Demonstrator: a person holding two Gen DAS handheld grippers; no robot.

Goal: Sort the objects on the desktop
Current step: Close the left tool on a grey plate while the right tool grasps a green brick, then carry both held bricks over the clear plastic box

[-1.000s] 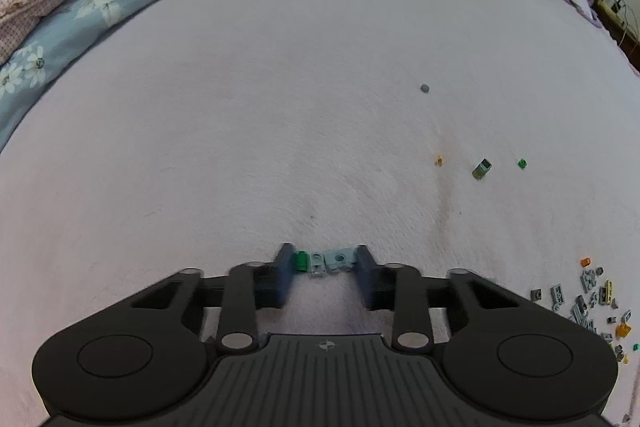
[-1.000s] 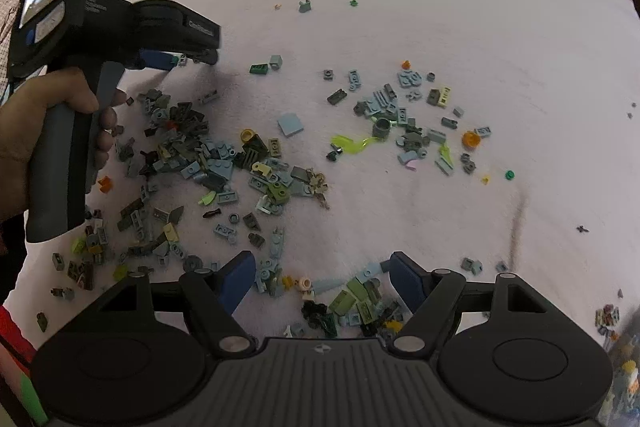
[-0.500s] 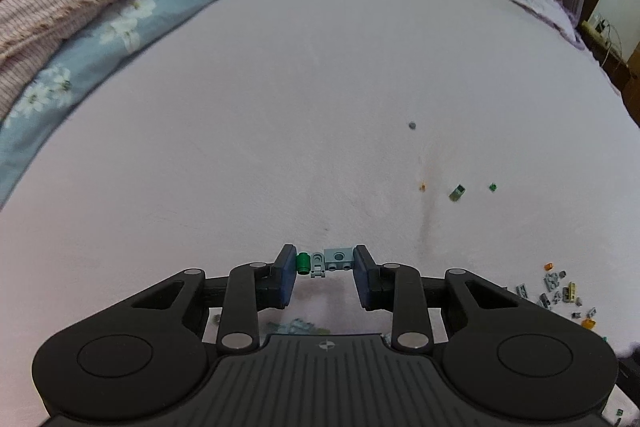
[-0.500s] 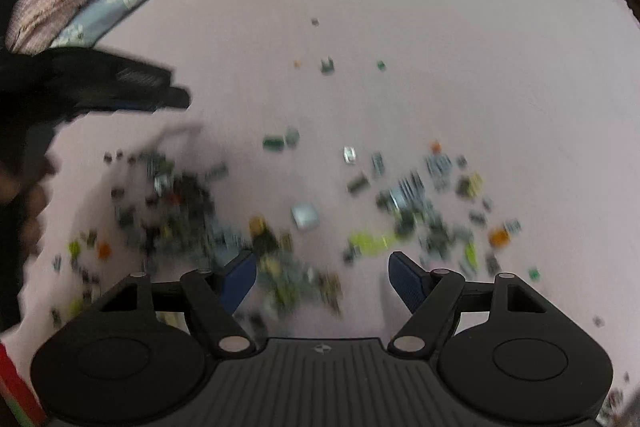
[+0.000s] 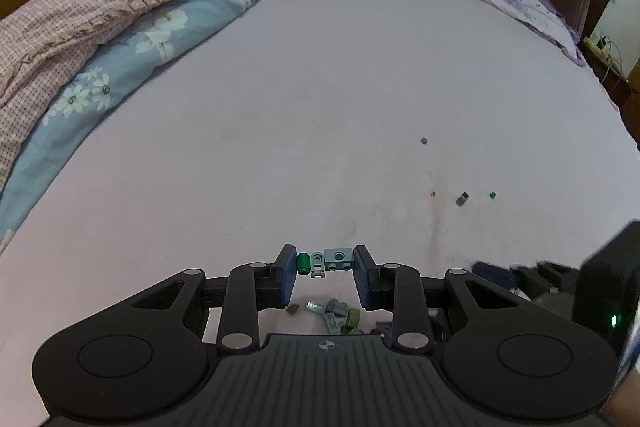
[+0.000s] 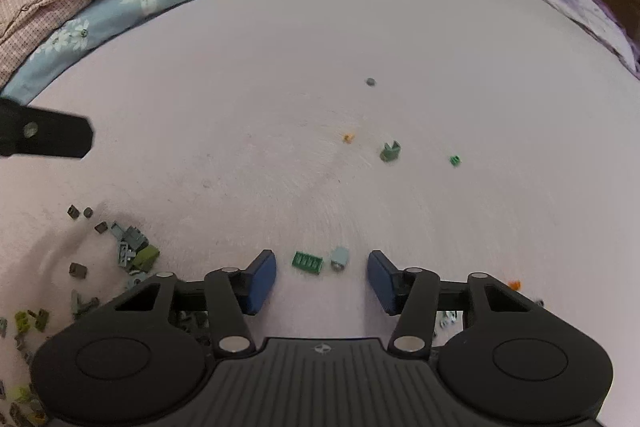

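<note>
Since a second earlier, the right claw (image 6: 322,277) had swung off the brick heap, its jaws closing, still spread around one green plate (image 6: 307,262) and one grey brick (image 6: 340,258) on the bed (image 6: 280,107). Left claw (image 5: 325,263) pinched one small brick assembly (image 5: 326,261).

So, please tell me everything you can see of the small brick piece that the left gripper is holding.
The brick piece is a short row of small plastic toy parts joined together: a green round stud on the left, a pale grey clip in the middle, a blue-grey block with holes on the right. It lies level between the blue fingers of the left gripper, which press on both ends. It hangs above the pale bedsheet, touching nothing else.
</note>
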